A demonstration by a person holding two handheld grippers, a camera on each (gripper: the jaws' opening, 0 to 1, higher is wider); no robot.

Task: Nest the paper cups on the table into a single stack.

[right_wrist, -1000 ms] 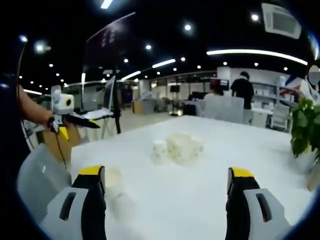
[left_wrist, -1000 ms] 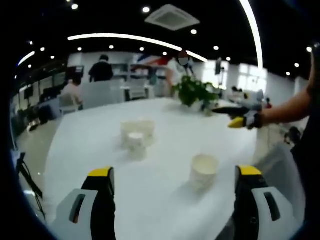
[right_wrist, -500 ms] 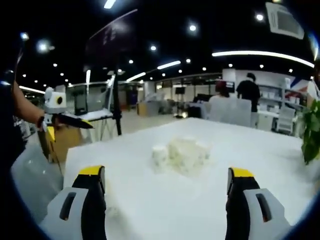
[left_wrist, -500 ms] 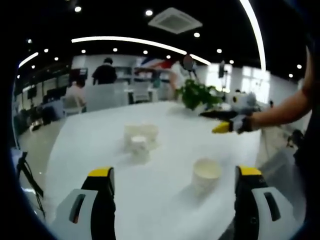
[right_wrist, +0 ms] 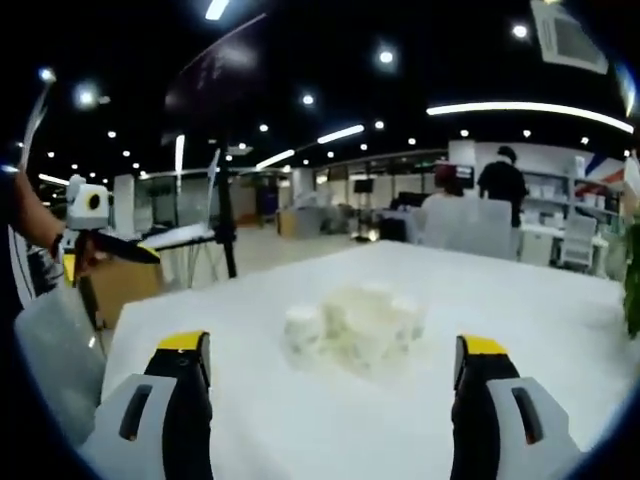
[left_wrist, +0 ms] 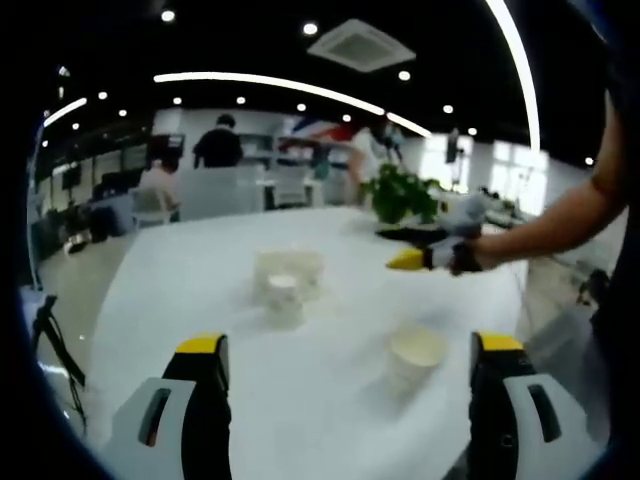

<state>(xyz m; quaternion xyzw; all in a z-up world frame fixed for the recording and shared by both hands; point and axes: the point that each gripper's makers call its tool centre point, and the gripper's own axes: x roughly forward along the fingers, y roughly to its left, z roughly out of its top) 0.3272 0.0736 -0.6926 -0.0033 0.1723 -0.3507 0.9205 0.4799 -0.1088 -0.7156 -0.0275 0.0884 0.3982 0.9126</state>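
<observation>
- Left gripper view: left tool (left_wrist: 345,365) is hovering with jaws apart and empty, framing a lone paper cup (left_wrist: 416,355) standing upright on the white counter (left_wrist: 180,290), likely lining up a grab.
- Cup cluster (left_wrist: 284,280) is sitting farther back, mid-counter.
- Right tool (left_wrist: 412,248) is reaching in above the counter; jaw state is unclear there.
- Right gripper view: right tool (right_wrist: 332,370) is showing jaws apart, empty, aiming at the blurry white cluster (right_wrist: 352,325).

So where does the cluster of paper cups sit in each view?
Left gripper view: the cup cluster sits left of centre on the white table, beyond the lone cup near the right jaw.
Right gripper view: the cup cluster sits at centre, midway between the jaws, blurred.
Shared landmark: the white table under the cups.
</observation>
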